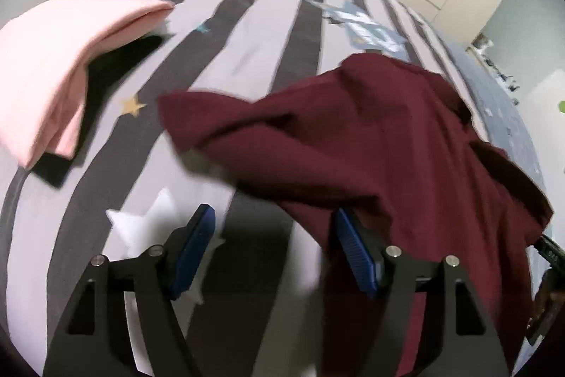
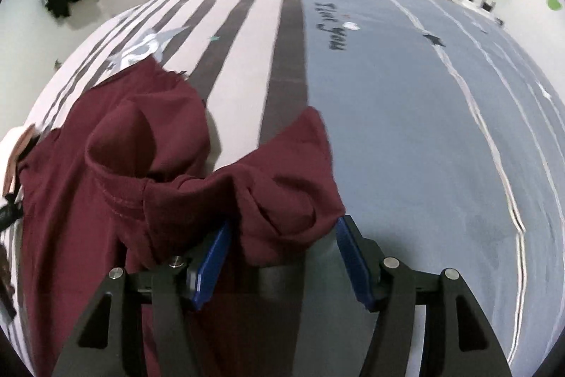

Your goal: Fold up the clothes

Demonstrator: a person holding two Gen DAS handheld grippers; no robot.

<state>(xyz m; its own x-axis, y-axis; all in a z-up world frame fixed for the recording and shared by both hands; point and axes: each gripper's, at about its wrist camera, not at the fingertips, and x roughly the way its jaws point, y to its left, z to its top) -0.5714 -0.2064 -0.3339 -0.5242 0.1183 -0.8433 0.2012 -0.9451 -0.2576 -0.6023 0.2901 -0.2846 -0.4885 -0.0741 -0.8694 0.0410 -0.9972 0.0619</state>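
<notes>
Both the left gripper (image 1: 272, 246) and right gripper (image 2: 282, 257) stand open, gripping nothing, over the crumpled maroon shirt (image 1: 370, 143) lying on the striped bed (image 1: 247, 23).

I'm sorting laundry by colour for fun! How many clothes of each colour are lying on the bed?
Maroon: 1, the crumpled maroon shirt
Pink: 1, the folded pink garment
Black: 1, the black garment under the pink one
Total: 3 on the striped bedspread
</notes>
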